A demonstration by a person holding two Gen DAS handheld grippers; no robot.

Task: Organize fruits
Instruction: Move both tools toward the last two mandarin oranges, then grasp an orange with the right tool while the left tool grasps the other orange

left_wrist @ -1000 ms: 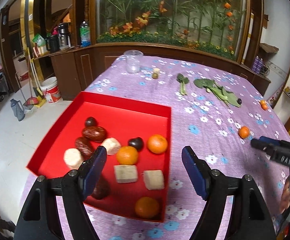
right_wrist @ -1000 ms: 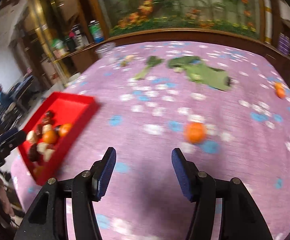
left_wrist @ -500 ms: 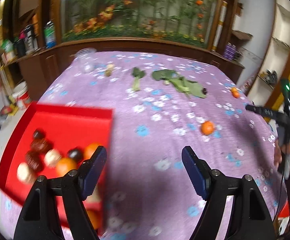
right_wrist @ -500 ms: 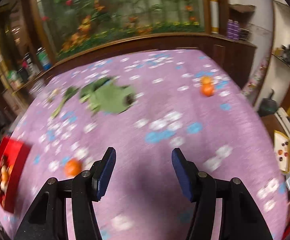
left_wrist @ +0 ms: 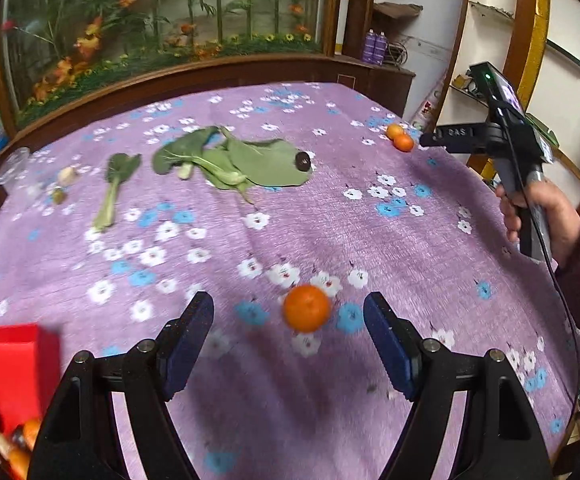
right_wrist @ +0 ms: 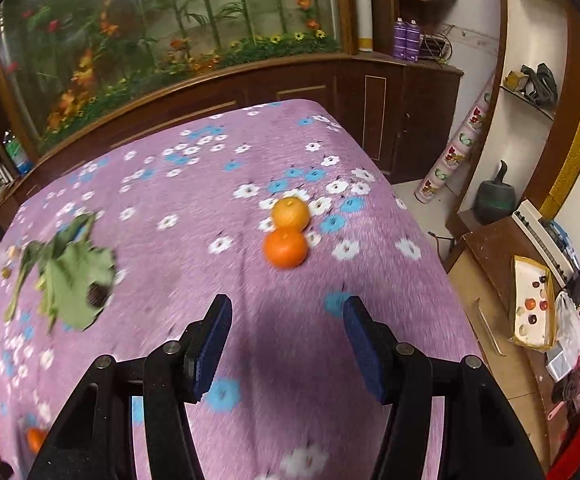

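Bare cloth before touching oranges

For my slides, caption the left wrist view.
Open left hand-held gripper lines up on a lone tangerine lying on the purple floral tablecloth.
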